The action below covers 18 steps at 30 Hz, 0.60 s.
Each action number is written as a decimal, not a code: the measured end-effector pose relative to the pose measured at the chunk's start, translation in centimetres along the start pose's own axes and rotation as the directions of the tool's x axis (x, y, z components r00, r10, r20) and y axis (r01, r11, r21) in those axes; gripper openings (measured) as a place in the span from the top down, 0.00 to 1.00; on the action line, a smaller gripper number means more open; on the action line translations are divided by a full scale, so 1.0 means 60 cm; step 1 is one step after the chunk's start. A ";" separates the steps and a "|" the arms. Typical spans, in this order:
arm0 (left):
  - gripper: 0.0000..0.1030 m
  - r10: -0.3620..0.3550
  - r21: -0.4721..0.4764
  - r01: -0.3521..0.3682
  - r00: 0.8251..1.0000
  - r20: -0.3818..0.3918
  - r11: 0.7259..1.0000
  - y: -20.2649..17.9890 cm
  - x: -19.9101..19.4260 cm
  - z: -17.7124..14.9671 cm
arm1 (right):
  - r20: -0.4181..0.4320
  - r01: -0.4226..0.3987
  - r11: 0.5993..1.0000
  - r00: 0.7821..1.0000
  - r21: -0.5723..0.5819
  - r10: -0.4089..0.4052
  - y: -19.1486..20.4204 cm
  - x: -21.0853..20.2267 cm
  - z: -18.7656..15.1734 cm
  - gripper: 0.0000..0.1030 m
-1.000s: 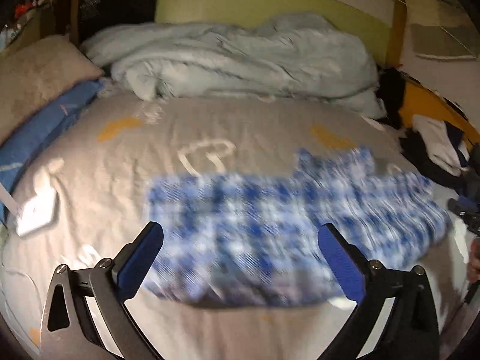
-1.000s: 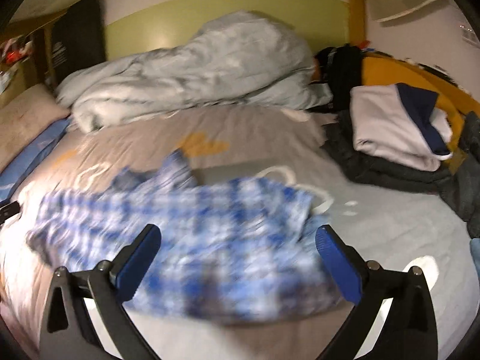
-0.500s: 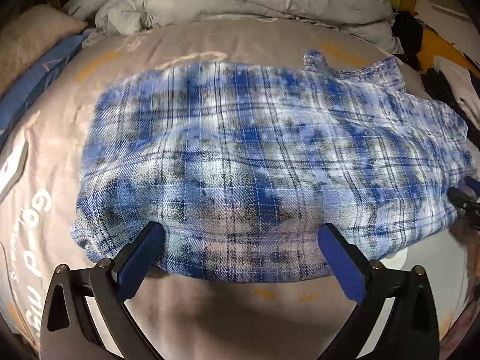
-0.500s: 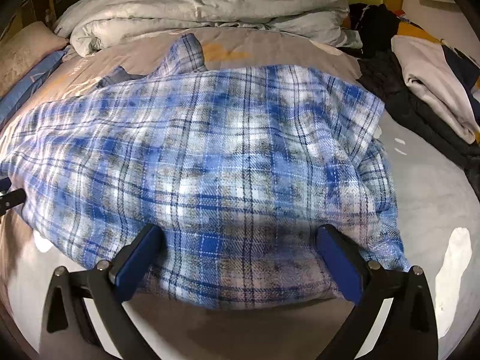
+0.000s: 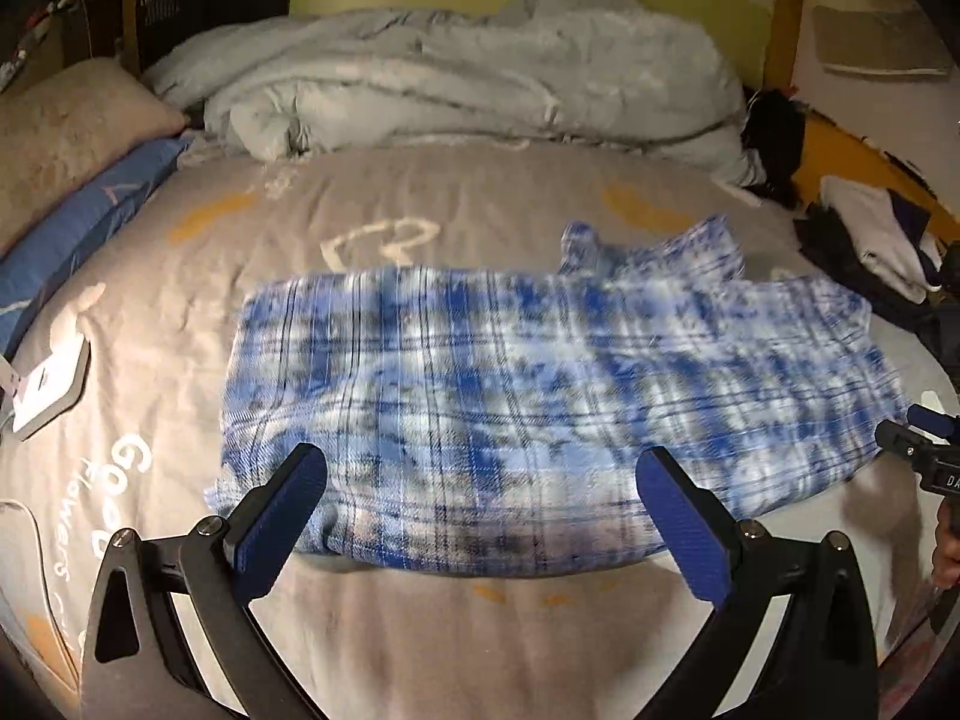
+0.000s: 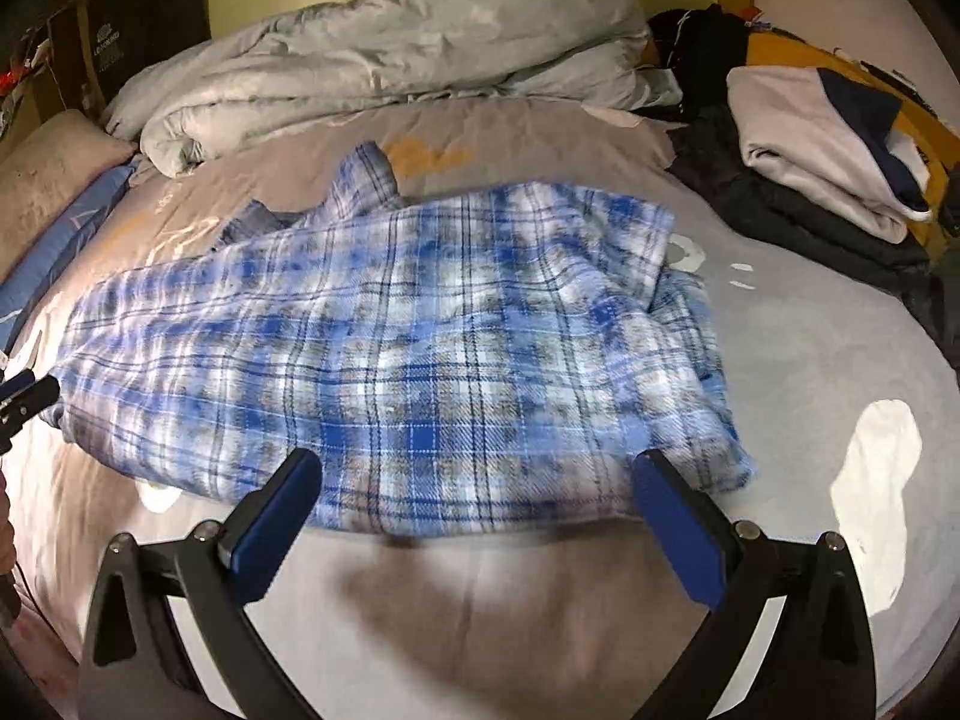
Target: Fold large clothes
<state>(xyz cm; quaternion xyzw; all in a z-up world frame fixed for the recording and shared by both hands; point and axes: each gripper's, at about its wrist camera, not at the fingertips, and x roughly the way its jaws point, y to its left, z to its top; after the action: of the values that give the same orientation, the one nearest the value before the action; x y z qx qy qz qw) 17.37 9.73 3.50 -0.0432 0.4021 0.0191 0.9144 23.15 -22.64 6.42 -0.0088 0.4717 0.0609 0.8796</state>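
A blue and white plaid shirt lies spread flat across the grey bed sheet, its near hem facing me. My left gripper is open just short of that hem, with nothing between its blue pads. In the right wrist view the same shirt has a sleeve or collar part sticking out at its far side. My right gripper is open over the near hem and holds nothing. Each gripper shows at the edge of the other's view: the right gripper and the left gripper.
A bunched pale duvet fills the far end of the bed. A beige pillow and a blue one lie at the left. A white device lies on the sheet at the left. Folded clothes are stacked on dark garments at the right.
Both grippers dipped close over the shirt half a second ago and have since pulled back and up. The shirt now lies more spread out than one second ago.
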 end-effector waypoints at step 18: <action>0.01 -0.007 -0.015 0.007 0.999 0.036 1.000 -0.002 -0.015 -0.009 | 0.086 -0.093 0.906 0.994 0.414 0.062 -0.147 -0.056 -0.047 0.00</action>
<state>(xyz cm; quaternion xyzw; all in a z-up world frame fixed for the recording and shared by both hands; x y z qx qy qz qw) 16.39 9.56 3.80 -0.0514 0.3855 0.0198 0.9211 20.02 -31.91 7.28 0.2001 0.4423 -0.0060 0.8742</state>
